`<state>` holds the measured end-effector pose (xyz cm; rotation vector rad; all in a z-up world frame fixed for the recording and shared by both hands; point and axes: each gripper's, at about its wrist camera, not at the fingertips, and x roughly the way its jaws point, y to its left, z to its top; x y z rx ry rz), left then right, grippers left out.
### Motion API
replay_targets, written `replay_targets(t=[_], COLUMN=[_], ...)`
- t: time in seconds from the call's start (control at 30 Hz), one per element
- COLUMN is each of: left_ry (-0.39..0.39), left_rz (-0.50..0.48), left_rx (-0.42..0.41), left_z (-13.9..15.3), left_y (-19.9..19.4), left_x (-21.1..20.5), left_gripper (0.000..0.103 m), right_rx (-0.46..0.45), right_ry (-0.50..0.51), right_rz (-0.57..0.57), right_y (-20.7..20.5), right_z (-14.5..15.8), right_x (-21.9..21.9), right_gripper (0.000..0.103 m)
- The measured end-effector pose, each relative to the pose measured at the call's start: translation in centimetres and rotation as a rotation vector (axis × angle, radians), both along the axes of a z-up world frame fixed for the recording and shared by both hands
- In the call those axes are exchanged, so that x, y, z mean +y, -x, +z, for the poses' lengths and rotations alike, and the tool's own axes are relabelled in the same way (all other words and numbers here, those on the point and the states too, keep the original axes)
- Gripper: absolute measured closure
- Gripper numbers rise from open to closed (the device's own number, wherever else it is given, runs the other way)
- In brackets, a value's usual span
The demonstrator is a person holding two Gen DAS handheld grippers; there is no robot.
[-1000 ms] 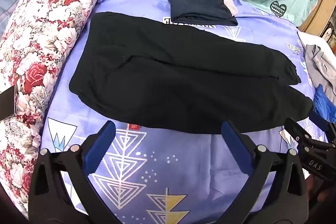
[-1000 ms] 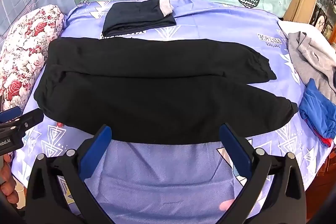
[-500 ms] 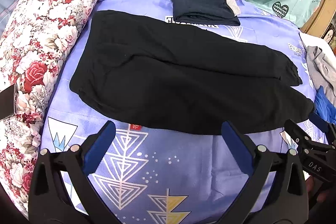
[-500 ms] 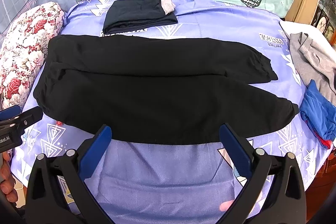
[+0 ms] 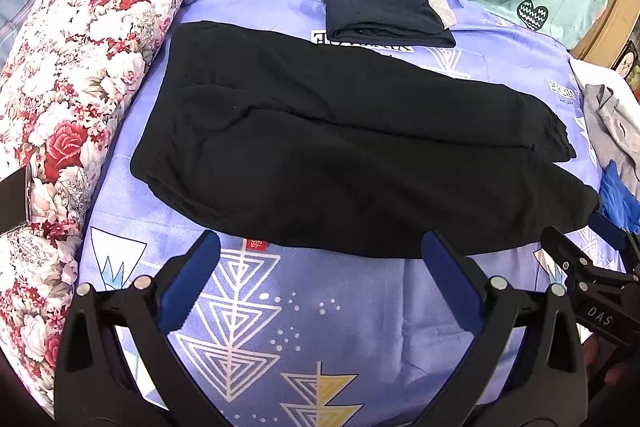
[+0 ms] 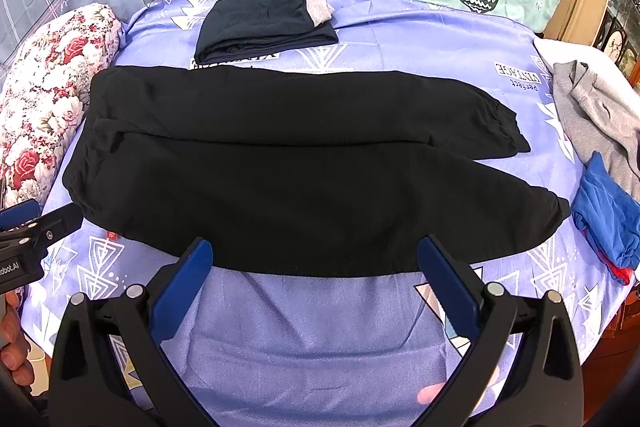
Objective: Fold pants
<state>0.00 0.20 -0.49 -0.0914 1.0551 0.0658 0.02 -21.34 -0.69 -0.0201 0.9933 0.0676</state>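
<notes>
Looking ahead, I see the pants (image 6: 304,179) lying crosswise on the bed (image 6: 320,339), waist nearer my left claw (image 5: 320,259), cuffs nearer my right claw (image 6: 316,263); both gape wide, empty.

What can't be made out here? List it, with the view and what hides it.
- Black pants: near hem in right wrist view, covered by the right gripper.
- Grey garment: cut off by the left wrist view's edge.
- Blue garment: type unclear, bunched up.
</notes>
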Motion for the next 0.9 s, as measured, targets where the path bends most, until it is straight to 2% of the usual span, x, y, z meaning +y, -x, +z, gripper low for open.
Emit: replay_targets(t=[0.27,0.5,0.63,0.73,0.8,0.9], left_ry=[0.003,0.006,0.037,0.111,0.187,0.240], left_rz=[0.005,0.002,0.007,0.081,0.154,0.241], left_rx=[0.007,0.018,0.047,0.108,0.154,0.172], left_z=[-0.1,-0.6,-1.3,-2.8,-3.9,-5.2], left_y=[-0.1,-0.3,-1.0,-2.4,-3.3,-4.0], left_x=[0.1,0.1,0.9,4.0,7.1,11.5], left_gripper=[0.002,0.002,0.002,0.002,0.002,0.002], right_rx=[-0.005,0.007,0.026,0.056,0.091,0.173], right_ry=[0.023,-0.002,-0.007,-0.051,-0.090,-0.116], right_rz=[0.002,-0.007,-0.016,-0.077,-0.167,-0.311], right_y=[0.0,-0.1,-0.3,-0.8,-1.1,-0.8], right_z=[-0.2,-0.8,-1.3,-1.9,-2.6,-4.2], right_x=[0.0,-0.2,-0.7,-2.6,-5.1,-9.3], right_gripper=[0.001,0.001,0.001,0.001,0.001,0.001])
